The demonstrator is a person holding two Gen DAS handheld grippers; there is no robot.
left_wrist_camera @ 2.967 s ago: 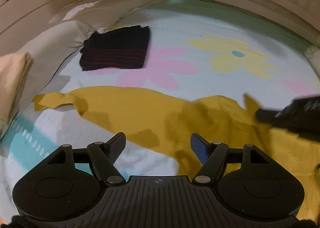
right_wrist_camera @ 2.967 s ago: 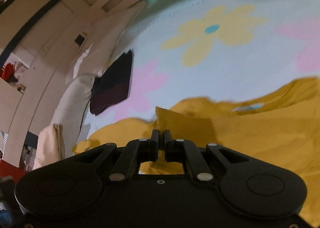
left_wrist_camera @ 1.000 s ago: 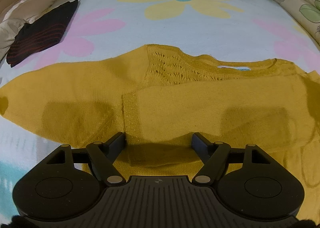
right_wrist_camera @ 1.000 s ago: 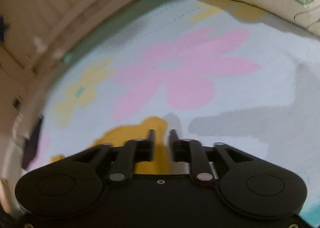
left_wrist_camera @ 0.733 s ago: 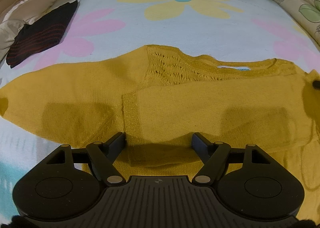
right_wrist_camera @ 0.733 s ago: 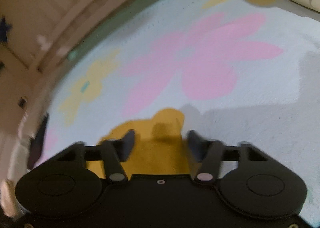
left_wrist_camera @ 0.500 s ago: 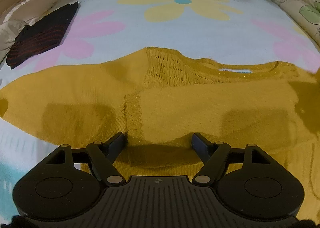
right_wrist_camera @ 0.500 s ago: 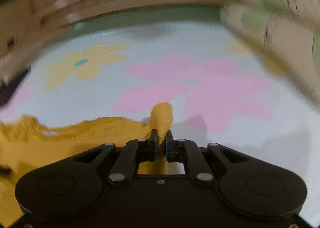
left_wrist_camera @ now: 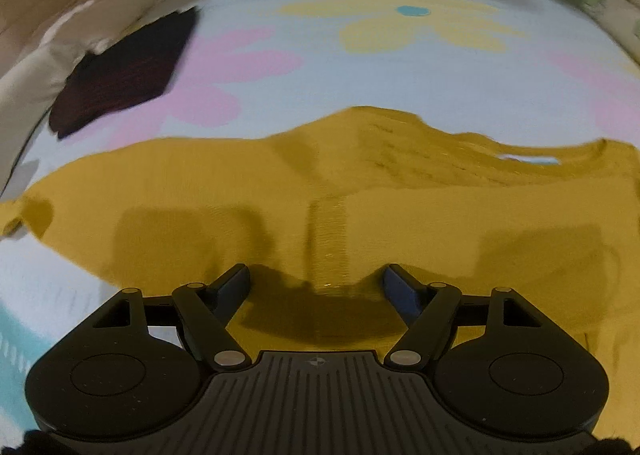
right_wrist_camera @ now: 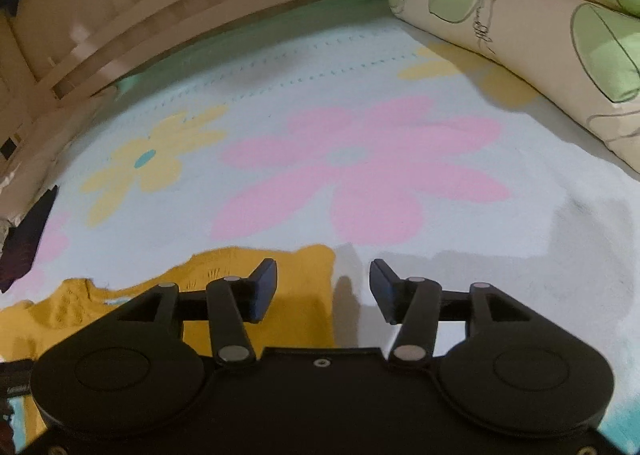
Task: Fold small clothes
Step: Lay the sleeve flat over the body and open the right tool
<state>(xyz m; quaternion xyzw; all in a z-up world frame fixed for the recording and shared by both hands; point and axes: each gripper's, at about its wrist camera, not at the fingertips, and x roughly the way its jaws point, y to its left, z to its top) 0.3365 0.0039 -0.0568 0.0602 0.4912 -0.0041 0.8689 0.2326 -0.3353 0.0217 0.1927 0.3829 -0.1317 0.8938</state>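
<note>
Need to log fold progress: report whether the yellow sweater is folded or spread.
Partly folded: the yellow sweater lies flat, one sleeve laid across its body.

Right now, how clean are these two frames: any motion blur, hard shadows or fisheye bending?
Left wrist view: motion-smeared, the yellow sweater and dark folded garment soft-edged; blocky shadows on the knit. Right wrist view: sharper, the flower bedsheet readable, grey shadows at right, the headboard rails bowed by the lens.

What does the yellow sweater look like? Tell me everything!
The yellow sweater is mustard knit with lacy holes by the neck. It lies flat on the flowery bedsheet, one sleeve folded across its front, the other stretched sideways. Both the left gripper and right gripper are open above it, holding nothing.
</note>
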